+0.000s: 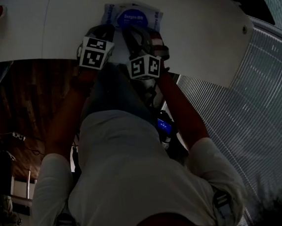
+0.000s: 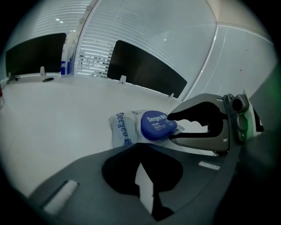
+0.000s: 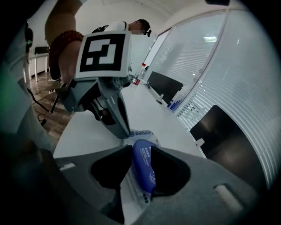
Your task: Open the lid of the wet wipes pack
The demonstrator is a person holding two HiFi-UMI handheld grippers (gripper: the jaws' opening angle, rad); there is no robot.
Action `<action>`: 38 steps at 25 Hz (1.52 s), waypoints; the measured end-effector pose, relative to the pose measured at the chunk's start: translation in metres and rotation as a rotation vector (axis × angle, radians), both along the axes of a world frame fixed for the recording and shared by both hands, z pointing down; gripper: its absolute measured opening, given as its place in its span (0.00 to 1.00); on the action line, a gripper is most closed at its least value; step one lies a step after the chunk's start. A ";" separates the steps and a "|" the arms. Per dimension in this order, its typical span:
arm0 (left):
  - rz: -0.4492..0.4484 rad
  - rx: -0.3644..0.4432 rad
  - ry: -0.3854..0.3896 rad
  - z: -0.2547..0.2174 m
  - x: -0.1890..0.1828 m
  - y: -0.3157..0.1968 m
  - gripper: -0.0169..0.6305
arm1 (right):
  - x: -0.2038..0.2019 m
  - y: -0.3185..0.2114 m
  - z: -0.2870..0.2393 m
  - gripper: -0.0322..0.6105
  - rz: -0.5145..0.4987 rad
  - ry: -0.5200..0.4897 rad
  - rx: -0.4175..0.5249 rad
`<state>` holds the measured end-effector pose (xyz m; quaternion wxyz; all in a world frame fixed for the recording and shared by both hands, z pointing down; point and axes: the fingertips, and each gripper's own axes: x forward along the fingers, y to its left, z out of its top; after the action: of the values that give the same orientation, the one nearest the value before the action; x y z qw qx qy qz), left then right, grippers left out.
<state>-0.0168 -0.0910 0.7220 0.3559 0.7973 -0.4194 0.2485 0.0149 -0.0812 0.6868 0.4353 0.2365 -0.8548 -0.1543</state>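
White table (image 1: pixel 192 25) bearing wet wipes pack (image 1: pixel 134 17), slatted blinds (image 2: pixel 103 41), wood floor (image 1: pixel 35 95)

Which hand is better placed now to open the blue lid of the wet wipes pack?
Right. The right tongs stand open with the blue lid between them. The left tongs are closed, with nothing between them, and are short of the wet wipes pack.

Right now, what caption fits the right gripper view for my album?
Open right gripper straddles the round blue plastic lid of the white wet wipes pack.
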 end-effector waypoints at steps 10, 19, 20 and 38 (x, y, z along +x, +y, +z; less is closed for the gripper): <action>0.019 -0.008 -0.018 0.008 0.003 0.000 0.03 | 0.008 -0.008 0.024 0.26 -0.060 0.137 0.071; 0.037 -0.003 -0.038 0.010 0.003 0.000 0.03 | 0.001 -0.022 -0.021 0.26 -0.036 0.080 0.120; 0.038 -0.002 -0.039 0.010 0.003 0.000 0.03 | 0.000 -0.026 -0.027 0.26 -0.033 0.071 0.129; 0.032 -0.011 -0.032 0.009 0.001 0.000 0.03 | 0.006 -0.145 -0.006 0.26 0.032 0.116 0.128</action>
<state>-0.0158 -0.0911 0.7307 0.3492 0.7980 -0.4108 0.2693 0.0210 -0.2259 0.6811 0.4706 0.2681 -0.8126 -0.2153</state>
